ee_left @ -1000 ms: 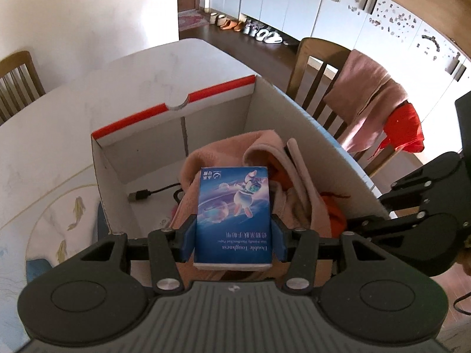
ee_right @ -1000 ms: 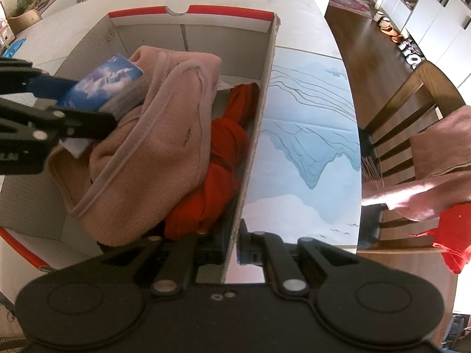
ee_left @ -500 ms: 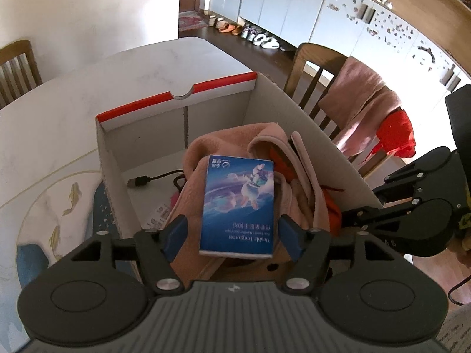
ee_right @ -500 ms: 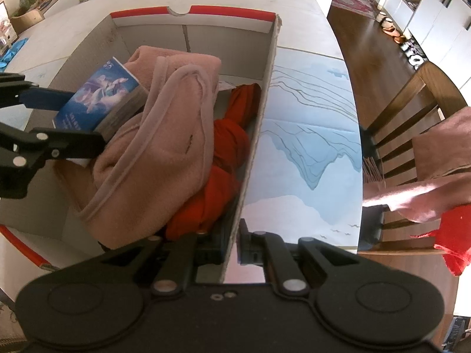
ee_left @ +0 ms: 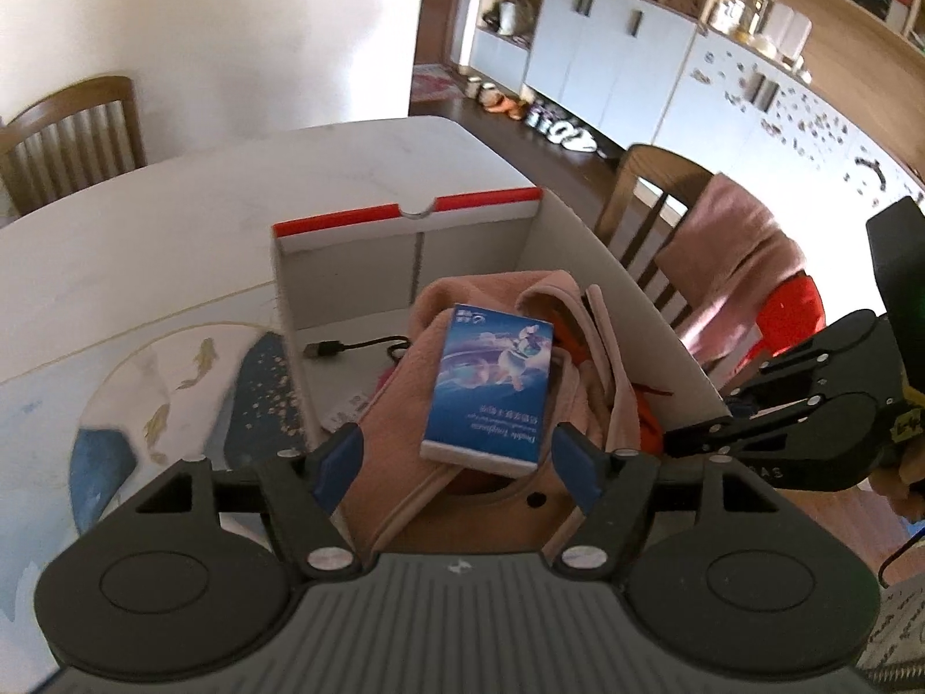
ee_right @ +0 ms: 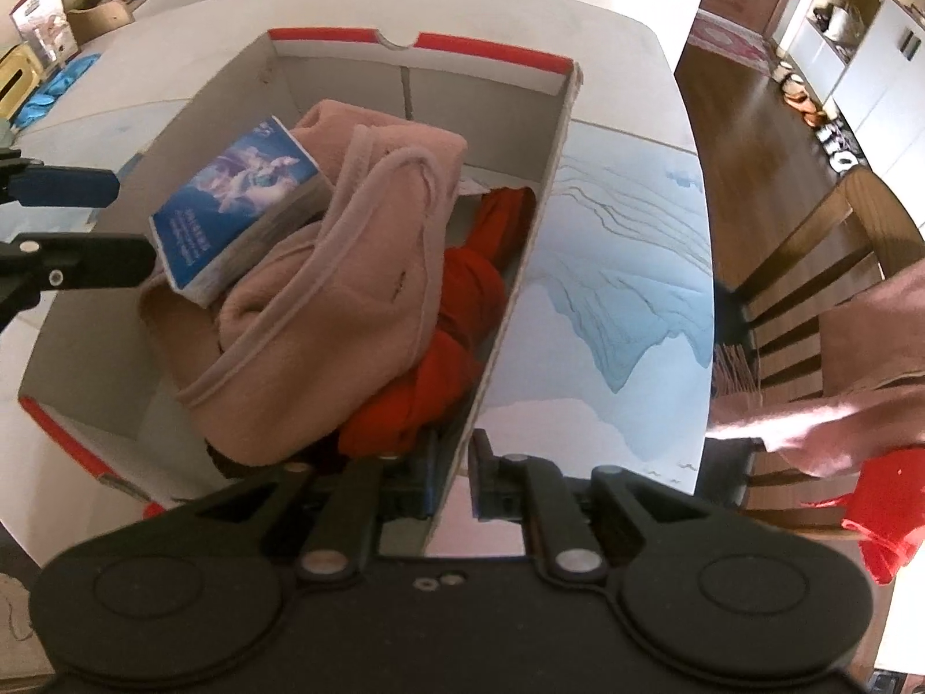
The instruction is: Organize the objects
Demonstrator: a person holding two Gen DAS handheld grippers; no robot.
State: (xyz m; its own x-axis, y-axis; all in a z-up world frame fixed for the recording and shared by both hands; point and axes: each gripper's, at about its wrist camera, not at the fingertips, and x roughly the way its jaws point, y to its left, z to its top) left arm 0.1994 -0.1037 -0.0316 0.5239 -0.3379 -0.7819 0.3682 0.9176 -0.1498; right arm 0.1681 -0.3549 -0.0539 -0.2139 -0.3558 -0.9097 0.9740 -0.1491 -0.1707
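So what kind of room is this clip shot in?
Most likely a home dining area. A pale dining table stands with wooden chairs around it, white cupboards with shelves of kitchenware line the wall, and shoes sit in a row on the wood floor beneath them.

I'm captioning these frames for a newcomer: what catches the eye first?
A blue tissue pack lies tilted on a pink garment heaped in the red-rimmed cardboard box, with the open left tongs just short of it. The right tongs clamp the box's side wall beside a red cloth.
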